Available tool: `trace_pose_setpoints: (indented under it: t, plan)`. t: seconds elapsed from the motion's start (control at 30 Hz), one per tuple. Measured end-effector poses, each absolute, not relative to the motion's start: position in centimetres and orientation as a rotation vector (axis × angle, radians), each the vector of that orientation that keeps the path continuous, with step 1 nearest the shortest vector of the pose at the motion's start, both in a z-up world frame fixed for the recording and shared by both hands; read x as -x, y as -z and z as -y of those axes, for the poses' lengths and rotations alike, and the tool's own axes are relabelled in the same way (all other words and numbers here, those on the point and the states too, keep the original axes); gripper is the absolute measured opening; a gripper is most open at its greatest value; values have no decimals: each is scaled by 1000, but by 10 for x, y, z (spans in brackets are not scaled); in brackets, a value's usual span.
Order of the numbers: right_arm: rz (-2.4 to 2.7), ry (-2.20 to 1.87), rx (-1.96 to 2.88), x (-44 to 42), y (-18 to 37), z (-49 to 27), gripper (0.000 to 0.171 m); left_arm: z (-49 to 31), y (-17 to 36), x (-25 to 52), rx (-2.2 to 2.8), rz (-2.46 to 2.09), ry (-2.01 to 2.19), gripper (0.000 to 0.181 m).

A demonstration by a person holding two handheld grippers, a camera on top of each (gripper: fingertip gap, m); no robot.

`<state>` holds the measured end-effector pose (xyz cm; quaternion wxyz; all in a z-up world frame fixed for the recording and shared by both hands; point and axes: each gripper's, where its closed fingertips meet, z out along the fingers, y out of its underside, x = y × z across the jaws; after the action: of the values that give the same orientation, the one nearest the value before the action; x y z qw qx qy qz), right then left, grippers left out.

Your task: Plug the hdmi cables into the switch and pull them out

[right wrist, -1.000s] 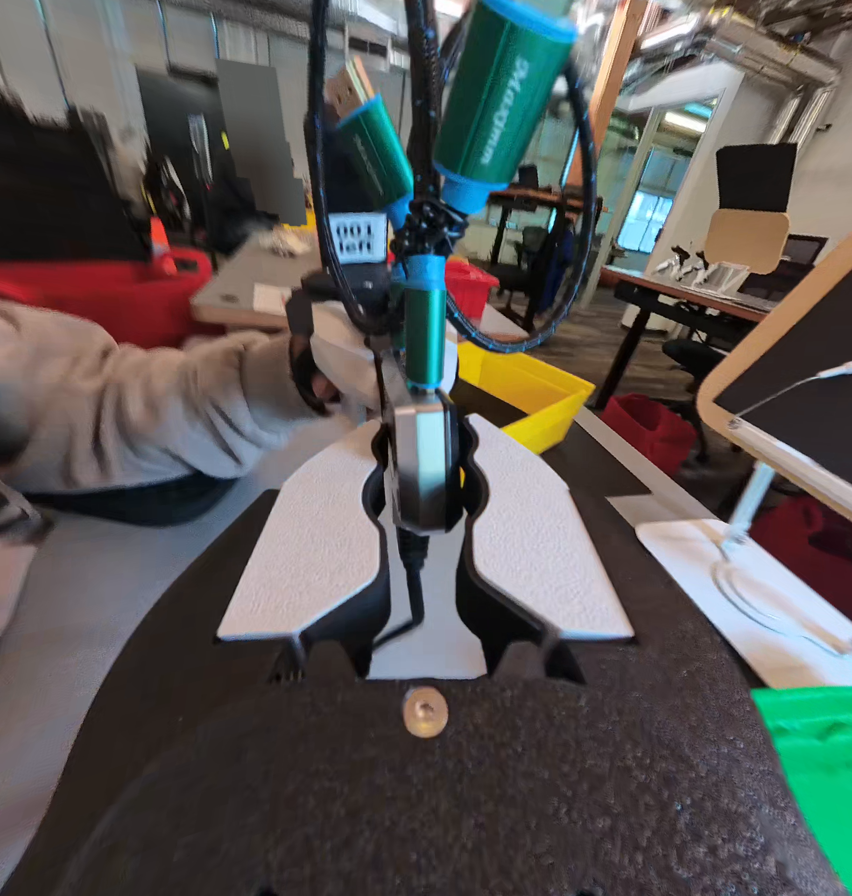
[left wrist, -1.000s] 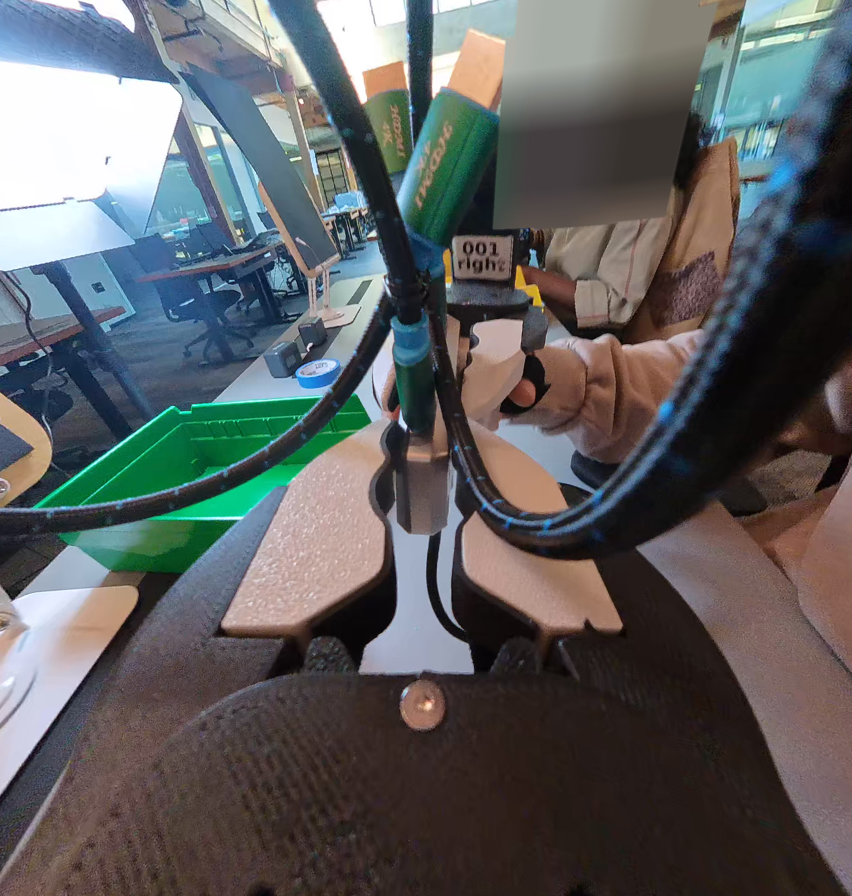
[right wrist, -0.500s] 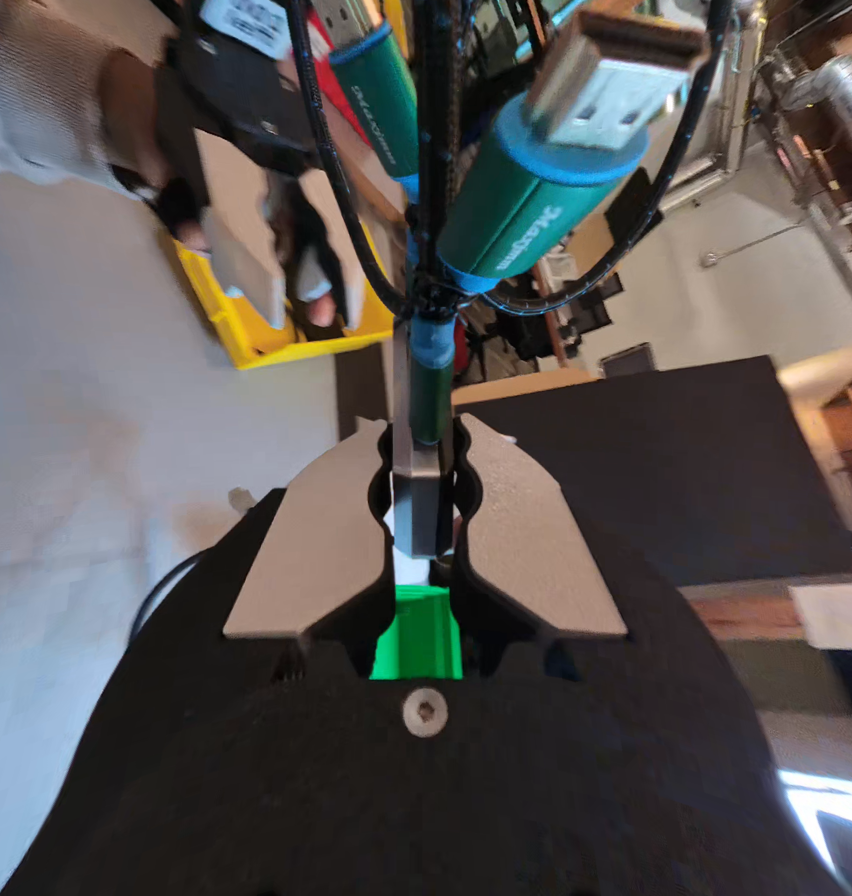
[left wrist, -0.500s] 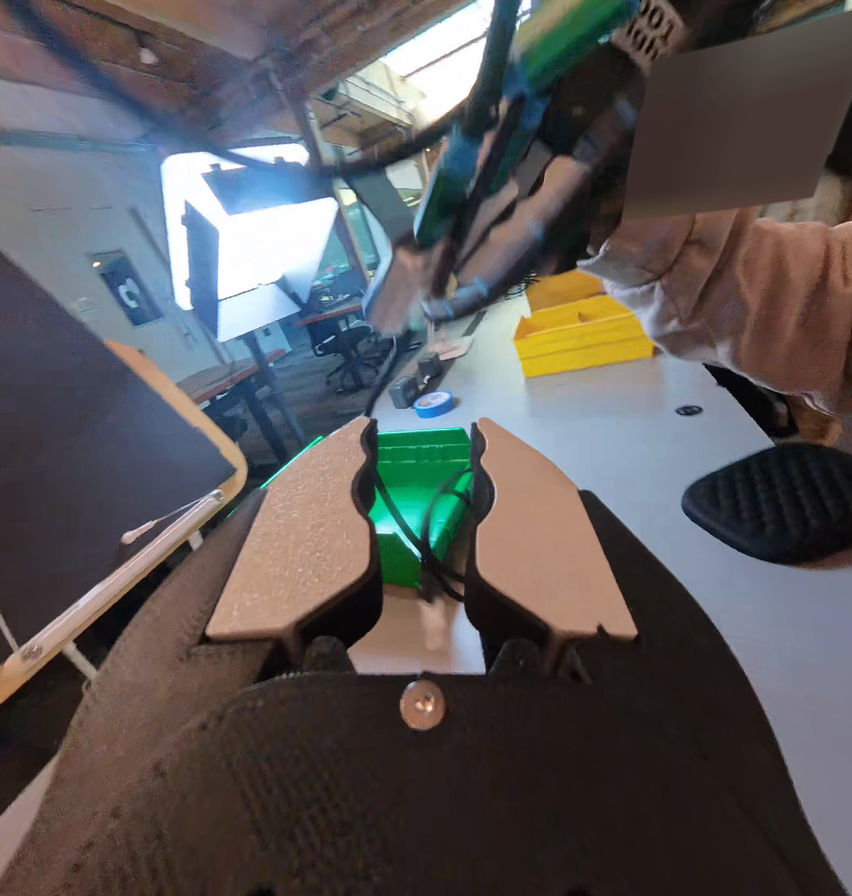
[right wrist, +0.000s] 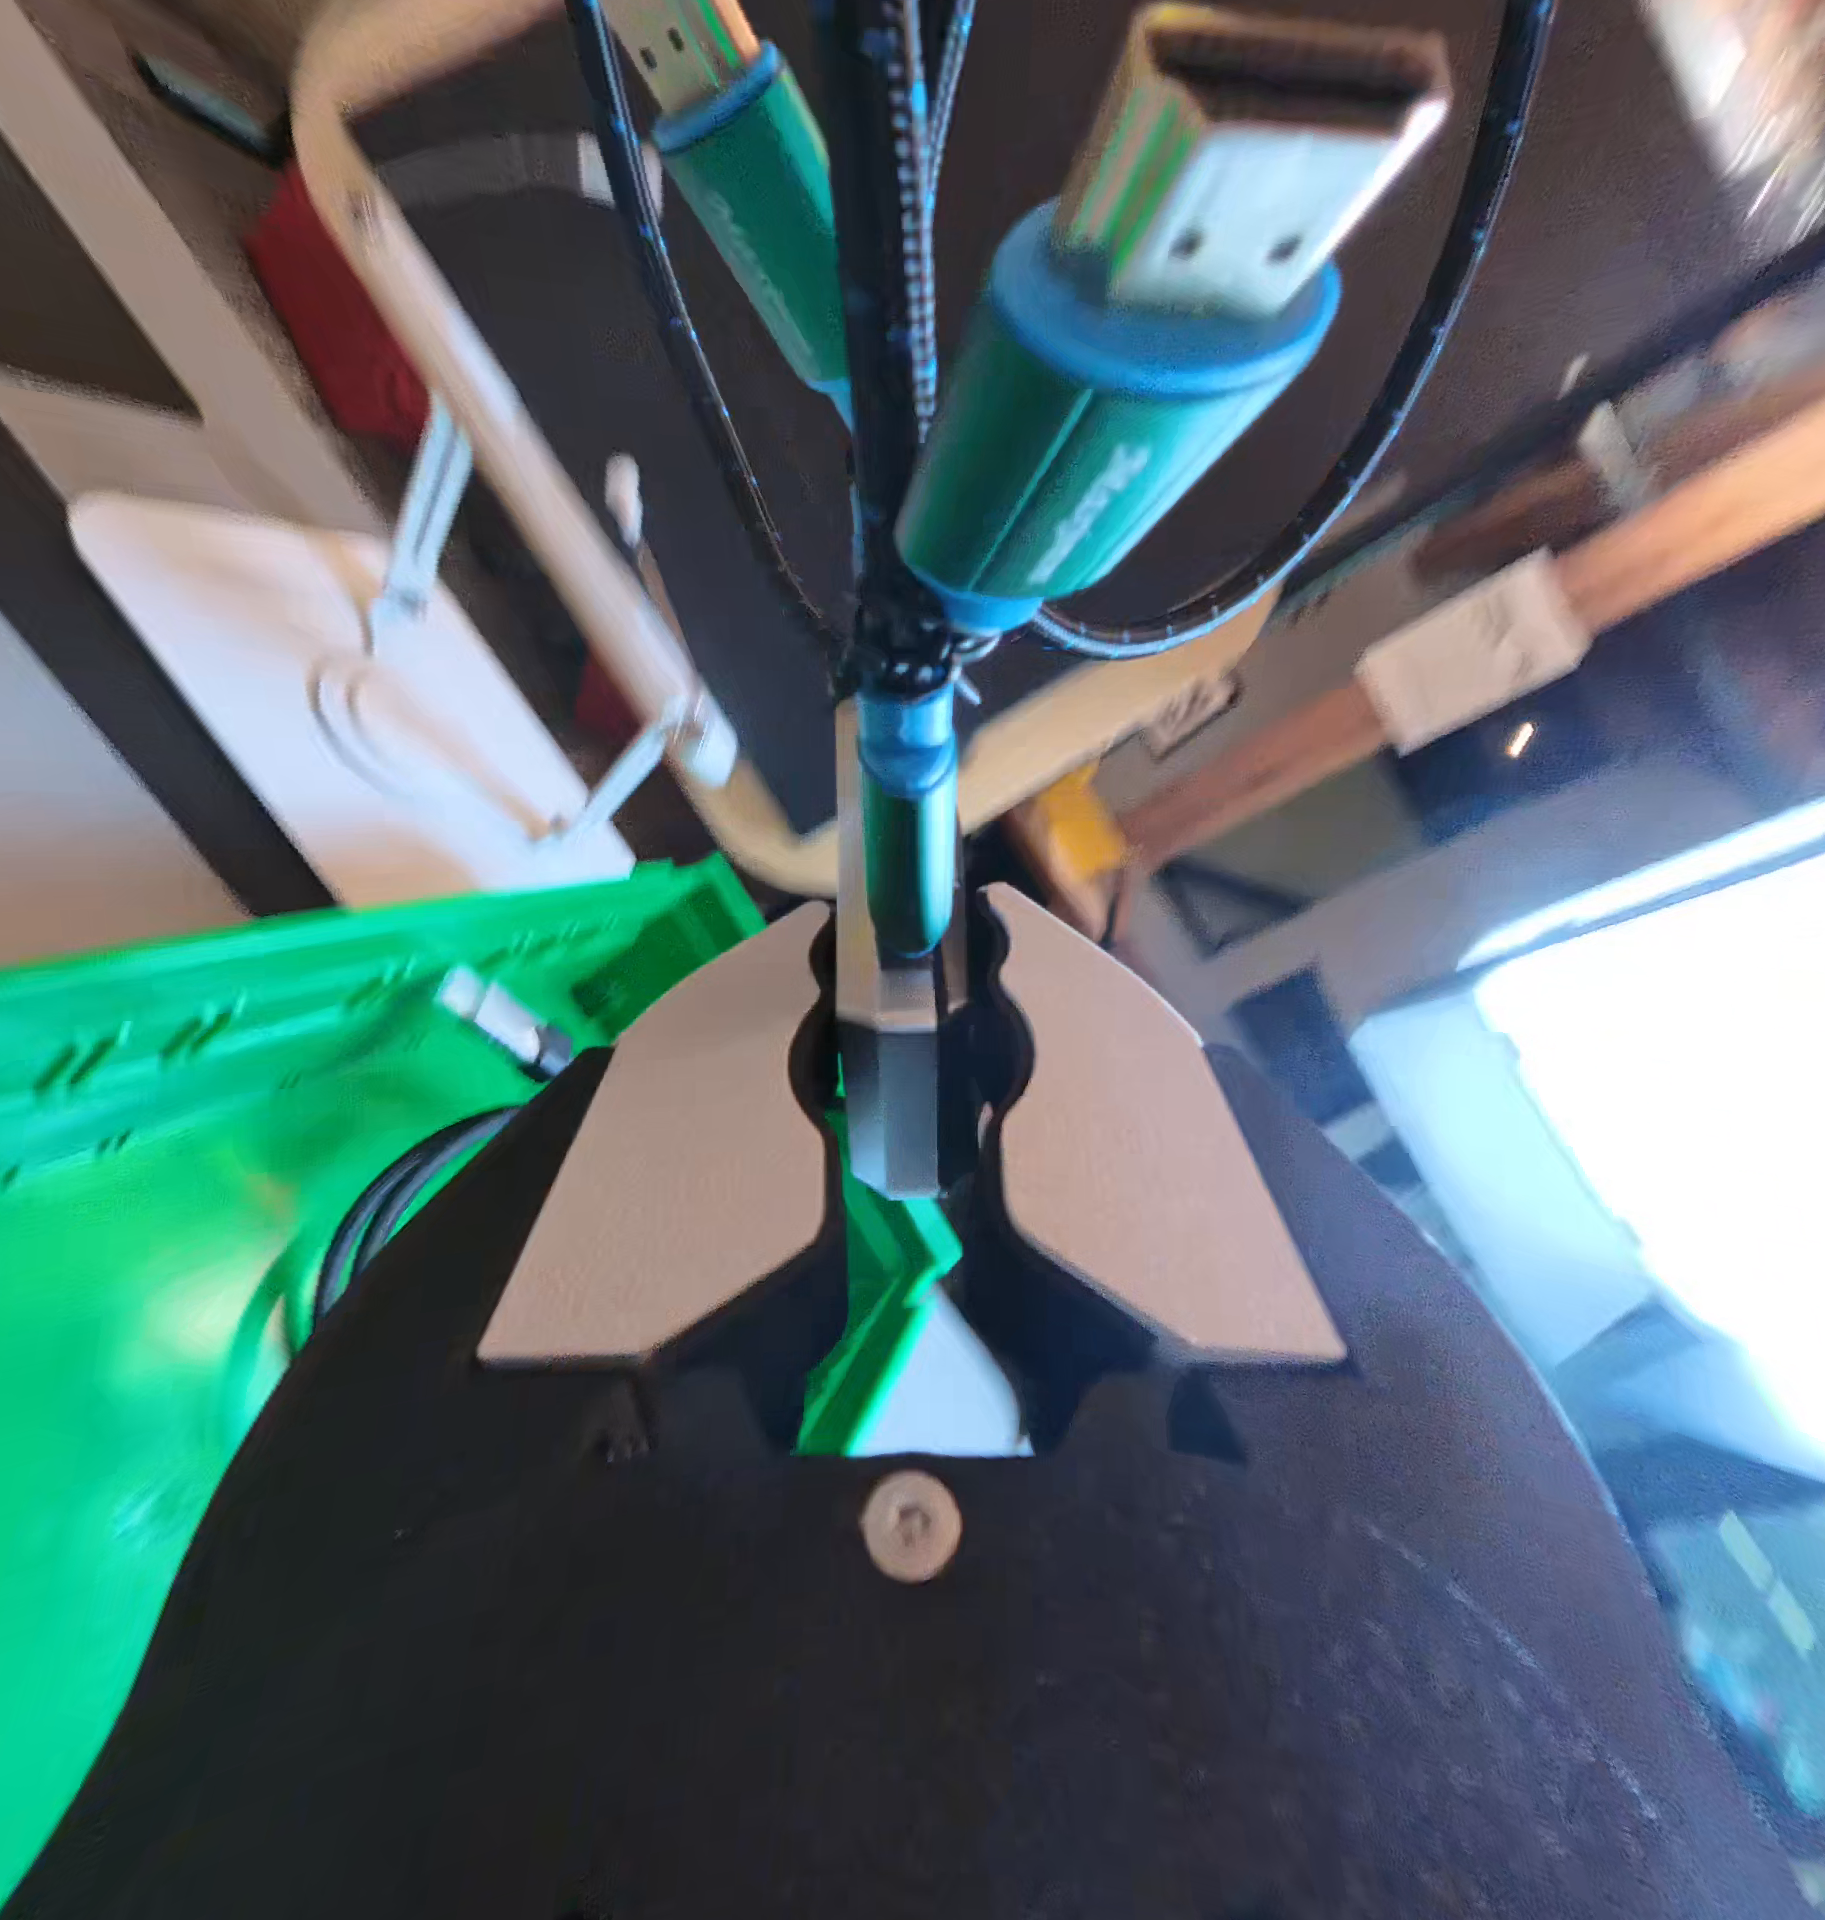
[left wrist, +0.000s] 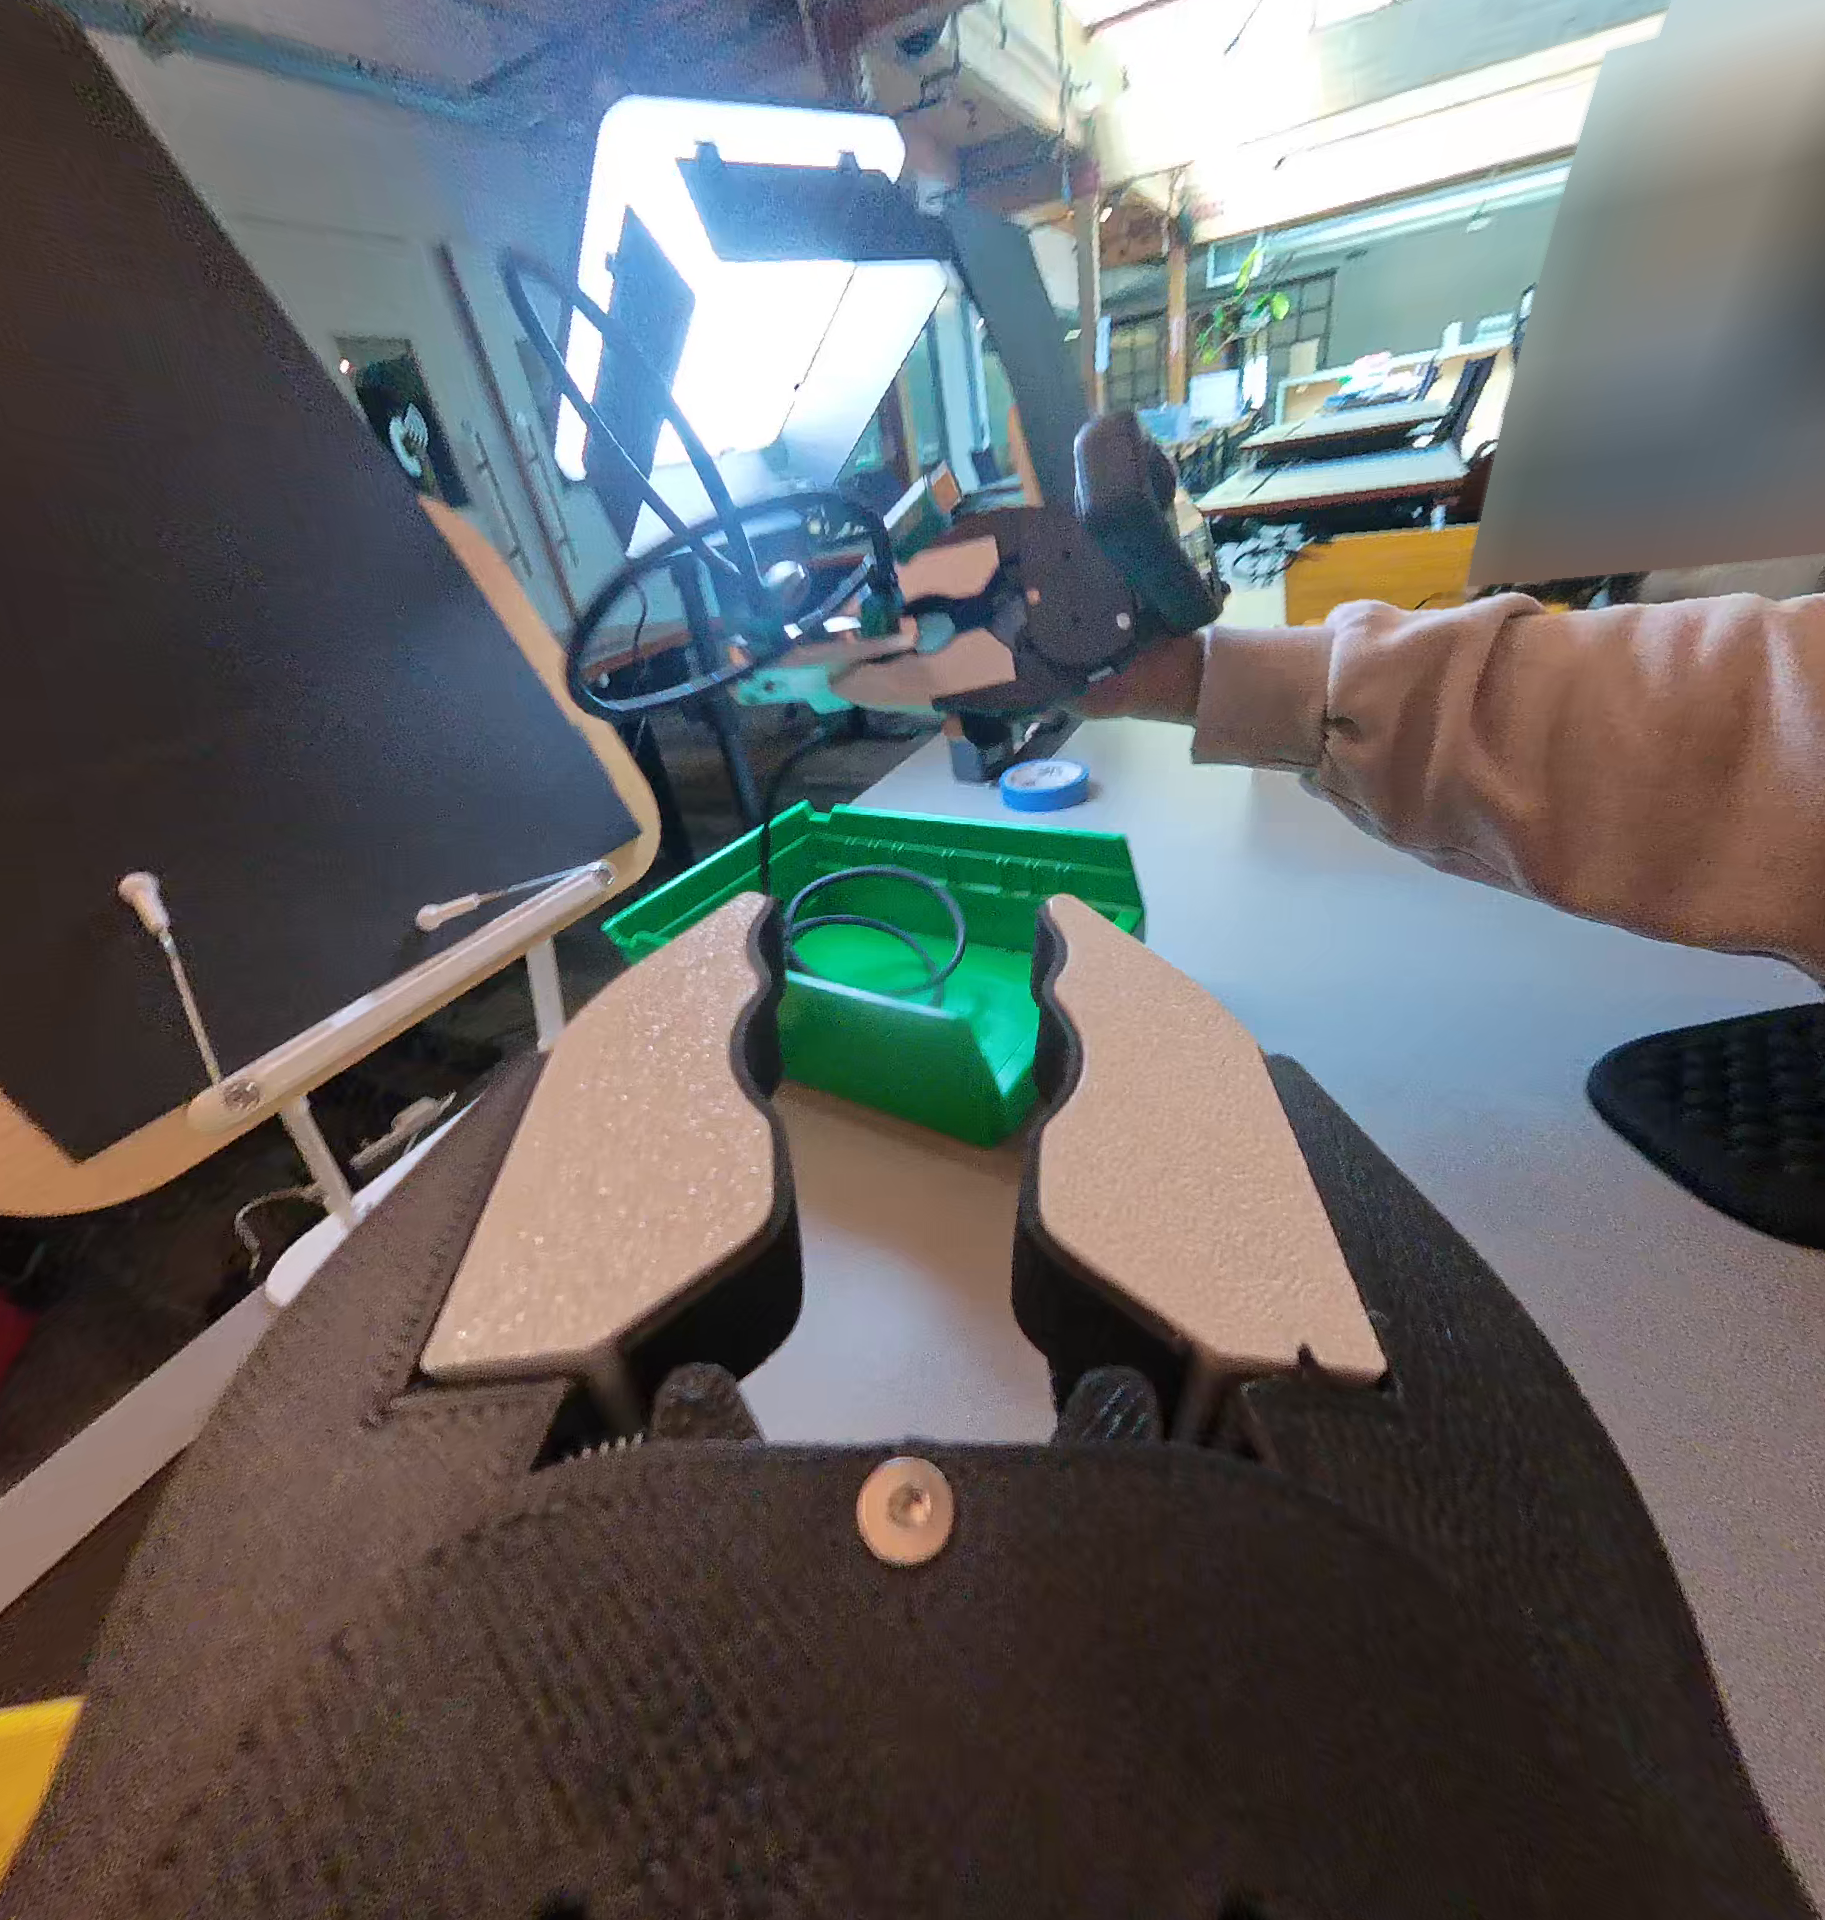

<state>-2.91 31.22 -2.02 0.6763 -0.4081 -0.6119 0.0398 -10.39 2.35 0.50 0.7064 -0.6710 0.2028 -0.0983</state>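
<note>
Our right claw (right wrist: 903,1049) is clamped on the silver switch (right wrist: 892,1081), a green plug seated in it, held over the green bin (right wrist: 160,1039). Our left claw (left wrist: 903,1039) gapes empty. Dangling cables (right wrist: 1386,499) could snag and yank the switch loose.

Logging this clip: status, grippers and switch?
Left gripper open, empty. Right gripper shut on switch, one green plug seated, cables bundled. Green bin below; nothing blocking.
</note>
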Motion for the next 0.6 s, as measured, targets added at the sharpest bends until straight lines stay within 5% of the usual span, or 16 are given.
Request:
trace_pose_setpoints:
  t: [0.2, 0.4, 0.6]
  plan:
    - [1513, 374, 1294, -1, 152, -384, 22, -32, 22, 143, 1604, -373, 175, 41]
    - [1765, 449, 1500, -10, 172, -374, 43, -26, 29, 174, 1635, -296, 144, 41]
    - [1778, -53, 1533, -34, 131, -300, 49, -6, 23, 212, 1694, -220, 46, 44]
